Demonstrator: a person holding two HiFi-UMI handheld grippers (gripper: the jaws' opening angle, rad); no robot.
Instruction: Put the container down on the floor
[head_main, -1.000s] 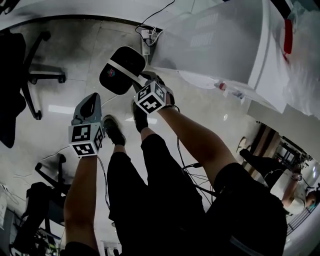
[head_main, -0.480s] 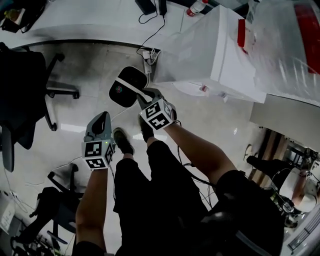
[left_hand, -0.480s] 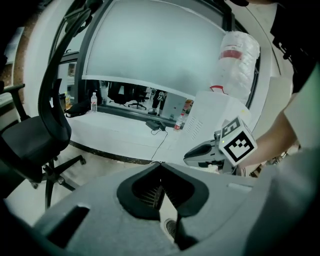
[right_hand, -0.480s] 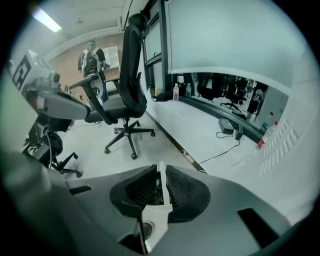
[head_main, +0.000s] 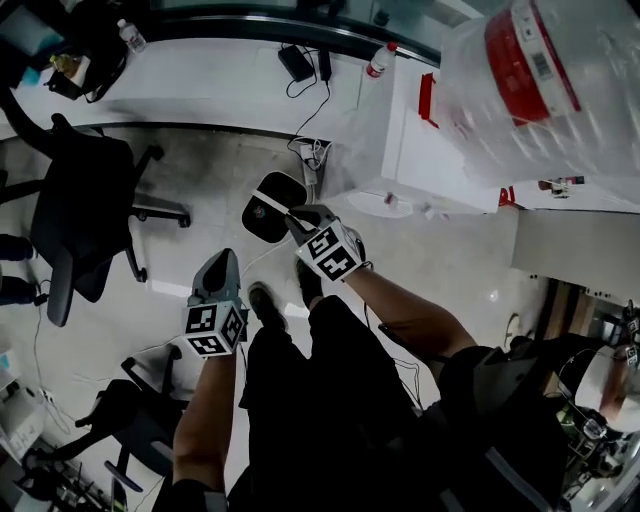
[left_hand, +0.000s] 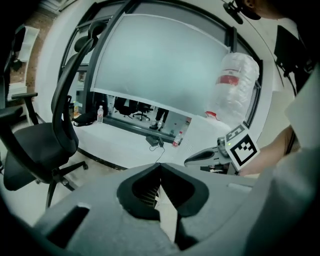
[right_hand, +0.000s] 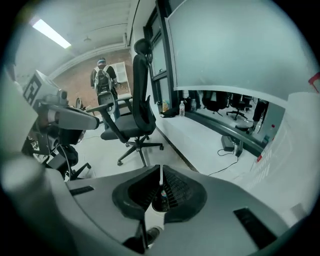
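Head view, looking steeply down on an office floor (head_main: 190, 170), read left to right. A black chair (head_main: 85, 215) stands at the left.

Next, the left gripper (head_main: 222, 258) is held above the floor. It is clenched, its jaw tips meeting with nothing between them, as is confirmed in the left gripper view.

Just right of it, the container (head_main: 268, 205), a black rounded thing with a white band, is seen lying on the floor. It is close to a power strip (head_main: 314, 152) and the foot of a white cabinet (head_main: 440, 150).

The right gripper (head_main: 297, 213) overlaps the container's right edge in this view. In the right gripper view, though, the container is glimpsed small and far below through the gap under the jaws, so the gripper is judged well clear of it. Its jaws have just been closing and are drawn together on nothing.

The set-down is judged done: the container is let go and rests on the floor. No further handling seems called for. The next move would only require that both grippers be carried away without the container being knocked.
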